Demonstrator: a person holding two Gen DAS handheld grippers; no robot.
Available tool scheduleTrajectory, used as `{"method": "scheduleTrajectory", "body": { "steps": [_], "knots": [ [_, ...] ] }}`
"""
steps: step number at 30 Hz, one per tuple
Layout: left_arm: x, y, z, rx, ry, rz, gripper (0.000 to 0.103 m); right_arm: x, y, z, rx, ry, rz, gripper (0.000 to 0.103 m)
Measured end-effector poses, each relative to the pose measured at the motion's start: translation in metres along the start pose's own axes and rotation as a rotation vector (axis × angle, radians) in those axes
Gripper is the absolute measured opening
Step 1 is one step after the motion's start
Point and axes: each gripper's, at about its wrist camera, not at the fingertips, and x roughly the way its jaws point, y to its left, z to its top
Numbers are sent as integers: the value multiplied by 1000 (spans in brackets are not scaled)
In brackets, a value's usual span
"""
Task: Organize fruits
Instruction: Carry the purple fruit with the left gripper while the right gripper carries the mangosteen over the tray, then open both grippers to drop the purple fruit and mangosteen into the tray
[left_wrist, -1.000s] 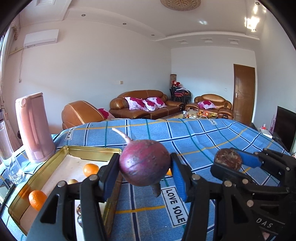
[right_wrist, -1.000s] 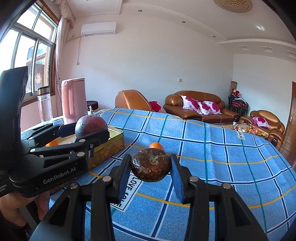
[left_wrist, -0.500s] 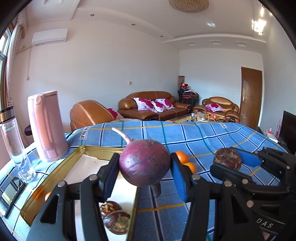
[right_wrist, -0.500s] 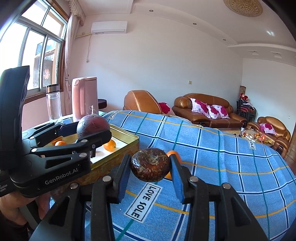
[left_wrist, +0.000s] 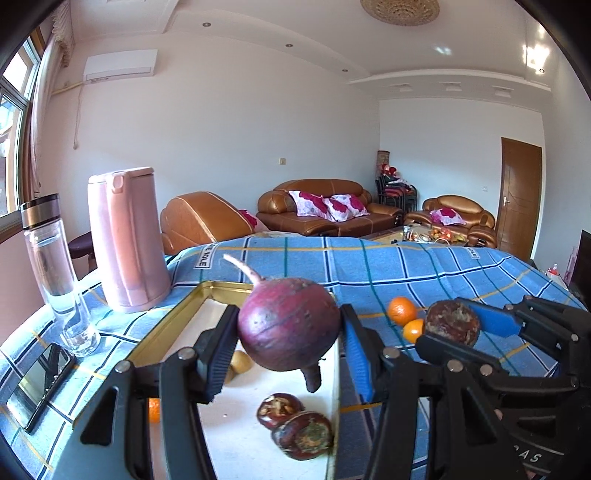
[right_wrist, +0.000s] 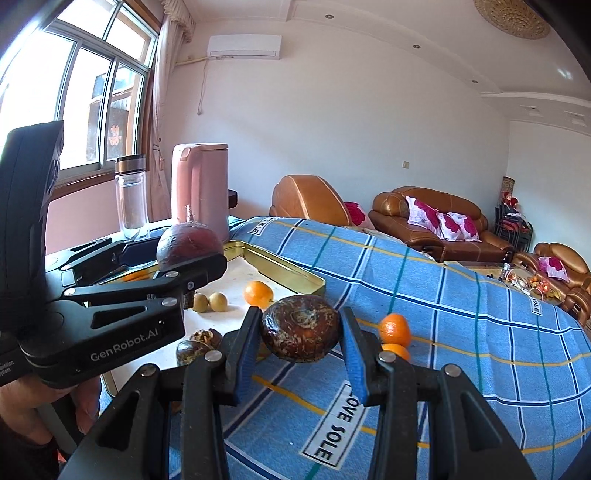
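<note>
My left gripper is shut on a purple beet-like root with a pale tail, held above the gold tray. My right gripper is shut on a brown round fruit, just right of the tray's near corner. In the left wrist view that fruit and the right gripper show at right. The right wrist view has the left gripper with the root at left. Inside the tray lie two brown fruits, an orange and small yellow fruits.
Two oranges lie on the blue checked cloth right of the tray. A pink kettle, a glass bottle and a phone stand left of the tray. A hand shows at lower left.
Both grippers have travelled left across the table with their loads; the tray now lies under the left gripper, and two brown fruits in it have come into view.
</note>
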Motion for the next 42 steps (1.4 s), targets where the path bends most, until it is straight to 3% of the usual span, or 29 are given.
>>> {"method": "scheduleTrajectory", "body": {
  "steps": [42],
  "knots": [
    [2, 96, -32, -39, 104, 174, 56, 65, 95, 9, -105, 103, 169, 44]
  ]
}}
